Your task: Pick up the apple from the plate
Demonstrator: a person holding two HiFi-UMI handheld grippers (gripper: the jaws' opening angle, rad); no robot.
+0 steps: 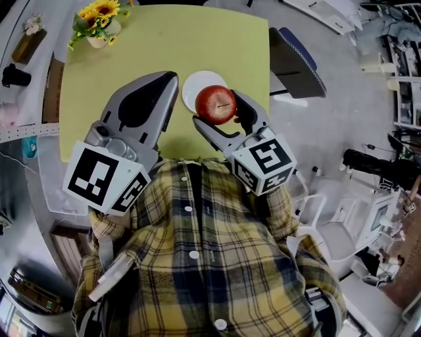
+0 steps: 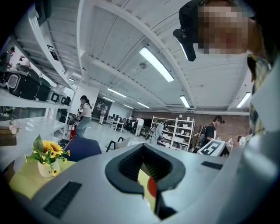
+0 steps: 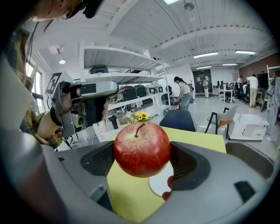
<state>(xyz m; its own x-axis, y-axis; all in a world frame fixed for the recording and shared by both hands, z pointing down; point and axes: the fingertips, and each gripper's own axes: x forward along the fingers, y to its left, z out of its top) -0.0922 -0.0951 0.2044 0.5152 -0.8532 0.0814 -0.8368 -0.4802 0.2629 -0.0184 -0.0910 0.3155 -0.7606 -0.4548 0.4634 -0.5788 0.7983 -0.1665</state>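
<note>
A red apple (image 1: 216,104) with a short stem is held between the jaws of my right gripper (image 1: 220,110), lifted above the yellow table (image 1: 164,39). In the right gripper view the apple (image 3: 141,148) fills the gap of that gripper (image 3: 142,161), both pads pressed to its sides. The white plate (image 1: 194,85) lies bare on the table just beyond it, and shows again as the plate (image 3: 159,183) below the fruit. My left gripper (image 1: 170,79) hangs over the table to the plate's left, jaws together and holding nothing; through its jaws (image 2: 144,151) a sliver of red apple shows.
A vase of sunflowers (image 1: 99,20) stands at the table's far left corner. A dark chair (image 1: 296,62) is at the table's right side. Shelves with boxes line the left; cluttered floor and equipment lie to the right.
</note>
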